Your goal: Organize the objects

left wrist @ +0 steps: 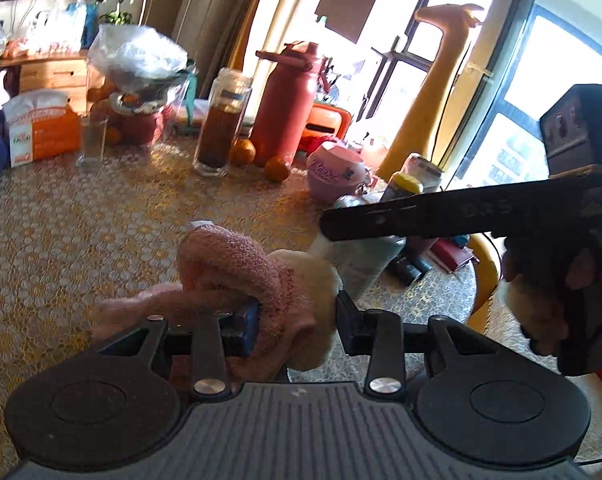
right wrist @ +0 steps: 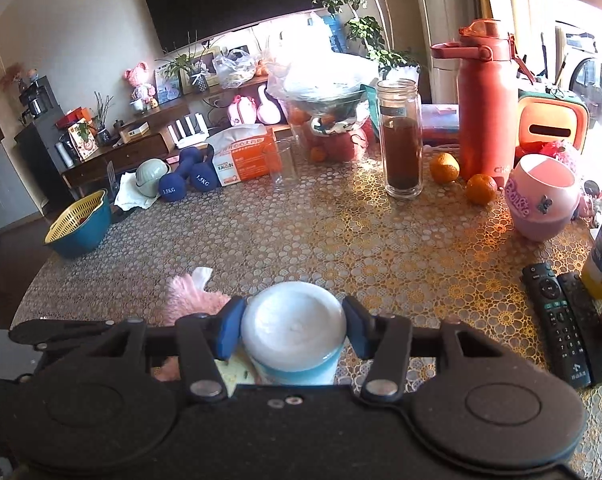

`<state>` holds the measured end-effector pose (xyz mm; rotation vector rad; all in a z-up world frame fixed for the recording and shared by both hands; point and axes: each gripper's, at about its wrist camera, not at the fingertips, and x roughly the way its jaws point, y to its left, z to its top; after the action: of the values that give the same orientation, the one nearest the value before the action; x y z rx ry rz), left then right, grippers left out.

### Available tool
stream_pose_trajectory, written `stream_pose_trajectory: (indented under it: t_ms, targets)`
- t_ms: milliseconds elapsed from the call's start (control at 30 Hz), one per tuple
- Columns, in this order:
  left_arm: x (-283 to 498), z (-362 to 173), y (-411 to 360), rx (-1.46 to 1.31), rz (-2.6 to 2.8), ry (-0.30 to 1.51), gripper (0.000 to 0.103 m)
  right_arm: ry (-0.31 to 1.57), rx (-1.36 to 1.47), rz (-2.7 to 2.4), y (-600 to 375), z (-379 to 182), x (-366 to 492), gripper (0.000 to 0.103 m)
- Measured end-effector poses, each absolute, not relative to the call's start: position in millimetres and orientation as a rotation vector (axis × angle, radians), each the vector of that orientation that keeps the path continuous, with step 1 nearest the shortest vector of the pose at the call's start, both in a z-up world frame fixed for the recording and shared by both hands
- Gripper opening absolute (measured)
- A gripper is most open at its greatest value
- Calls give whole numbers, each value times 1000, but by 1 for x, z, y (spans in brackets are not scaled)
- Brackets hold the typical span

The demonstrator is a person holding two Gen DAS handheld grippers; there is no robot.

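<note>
Near the table's (right wrist: pixel 341 240) front edge, the right gripper (right wrist: pixel 293 330) clamps a white-lidded blue tub (right wrist: pixel 295 328). Beside it, the left gripper (left wrist: pixel 297 320) pinches a pink and cream fuzzy cloth (left wrist: pixel 237 268).

Strong daylight pours in from the windows (left wrist: pixel 481 92) on your right, blowing them out to white glare and casting warm patches across the tablecloth (right wrist: pixel 381 240). Your left view is slightly motion-blurred; both bend heavily and darken toward the corners.
</note>
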<state>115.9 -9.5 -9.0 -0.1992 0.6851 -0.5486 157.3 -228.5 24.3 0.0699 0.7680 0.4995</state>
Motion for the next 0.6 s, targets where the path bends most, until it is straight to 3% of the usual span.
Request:
stream_pose_trajectory:
  t_ms: [200,600]
  targets:
    - [125,-40,0,-196,-492,757,37,767,38,522,-218,27,152,52]
    - [74,35,-26,-233,-631,571,37,790,113,440,-220,26,159,52]
